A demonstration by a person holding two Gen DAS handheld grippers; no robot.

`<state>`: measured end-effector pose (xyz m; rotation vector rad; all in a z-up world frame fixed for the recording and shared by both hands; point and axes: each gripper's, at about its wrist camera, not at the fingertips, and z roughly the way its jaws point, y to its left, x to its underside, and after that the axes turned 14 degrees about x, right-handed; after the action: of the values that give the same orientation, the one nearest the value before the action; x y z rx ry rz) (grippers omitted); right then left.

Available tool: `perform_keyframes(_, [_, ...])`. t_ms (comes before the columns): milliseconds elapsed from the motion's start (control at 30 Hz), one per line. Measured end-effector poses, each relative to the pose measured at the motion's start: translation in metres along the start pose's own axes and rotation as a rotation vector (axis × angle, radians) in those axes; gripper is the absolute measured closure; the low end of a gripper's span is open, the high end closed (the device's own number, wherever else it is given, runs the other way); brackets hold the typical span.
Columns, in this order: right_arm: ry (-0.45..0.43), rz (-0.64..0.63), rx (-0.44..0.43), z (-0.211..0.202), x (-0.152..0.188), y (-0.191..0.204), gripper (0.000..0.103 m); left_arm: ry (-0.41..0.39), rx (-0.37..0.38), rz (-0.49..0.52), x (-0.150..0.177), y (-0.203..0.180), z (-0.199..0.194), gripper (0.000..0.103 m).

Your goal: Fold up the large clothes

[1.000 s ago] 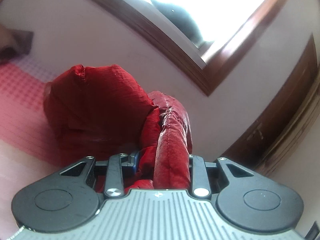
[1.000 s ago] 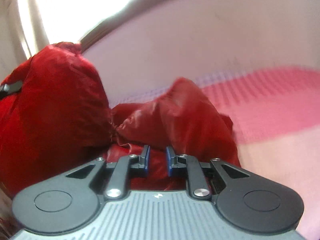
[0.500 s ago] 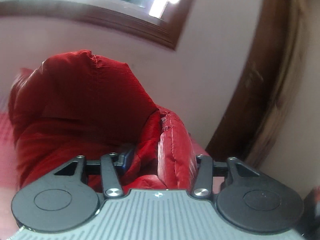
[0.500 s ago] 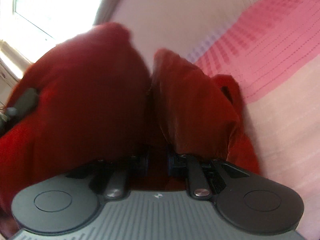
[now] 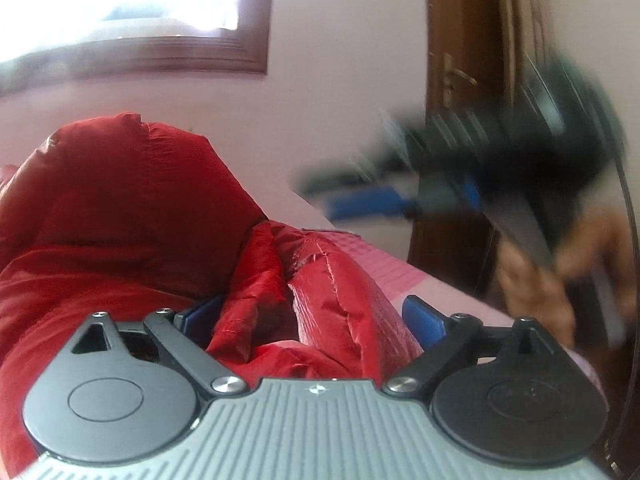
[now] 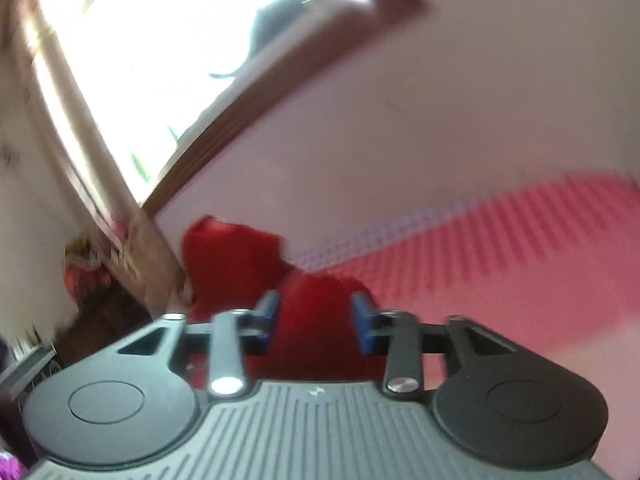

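Note:
A red puffy jacket (image 5: 120,220) lies bunched on the pink bedspread (image 5: 392,268). My left gripper (image 5: 312,316) is open, its blue pads spread wide, with a fold of the jacket lying loose between the fingers. My right gripper (image 6: 316,320) is open too; the red jacket (image 6: 240,256) sits just beyond and between its blue pads (image 6: 364,320). In the left wrist view the right gripper (image 5: 480,168) shows as a blurred black and blue shape at the right, held by a hand (image 5: 540,276).
A pink wall (image 6: 440,100) and a brown-framed window (image 5: 160,52) stand behind the bed. A brown wooden door (image 5: 460,80) is at the right in the left wrist view. A curtain (image 6: 80,140) and dark clutter (image 6: 100,312) lie at the left of the right wrist view.
Both grippers have opened and let go of the jacket. The right gripper has pulled back and swung away, so the jacket looks smaller in its view. The left view has turned right toward the door.

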<state>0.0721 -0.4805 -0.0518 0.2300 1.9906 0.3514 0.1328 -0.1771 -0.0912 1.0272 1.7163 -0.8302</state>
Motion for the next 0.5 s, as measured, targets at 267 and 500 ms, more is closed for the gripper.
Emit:
perform_keyframes(267, [0.045,-0.414,0.134,0.048,-0.019,0.075,0.082,-0.003,0.001,0.128,0.013,-0.021,0.009,0.003])
perform_keyframes(500, [-0.031,-0.099,0.094,0.018,0.006,0.009,0.093,-0.21,-0.013,-0.098,0.016,-0.007,-0.072,0.003])
